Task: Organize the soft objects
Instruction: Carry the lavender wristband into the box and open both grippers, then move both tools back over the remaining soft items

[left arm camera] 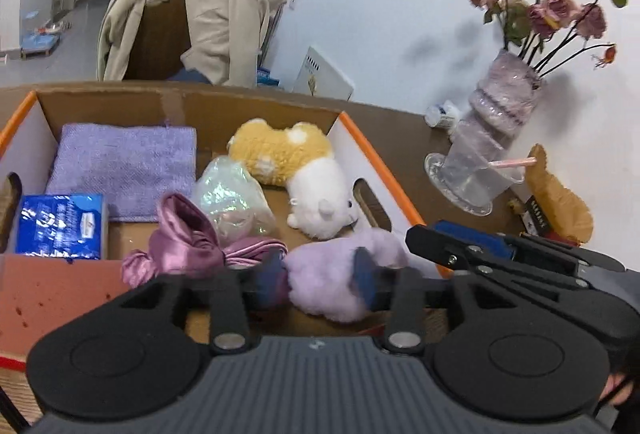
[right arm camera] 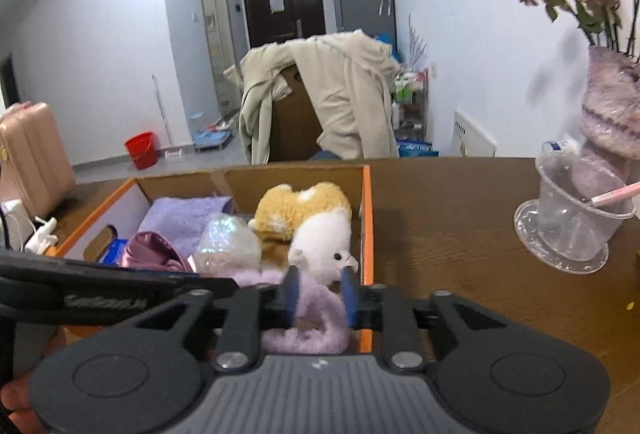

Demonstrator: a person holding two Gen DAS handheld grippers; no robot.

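Both claws over near right corner of cardboard box. Left gripper partly open, lilac fluffy item between blue pads; right gripper likewise, pads straddling it; contact unclear

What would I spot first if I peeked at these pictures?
A fluffy lilac soft thing sits between the left claw fingers, at the near edge of an orange-rimmed cardboard box. Behind it in the box lies a yellow-and-white plush animal. Right of the box, dried pink roses stand in a vase.
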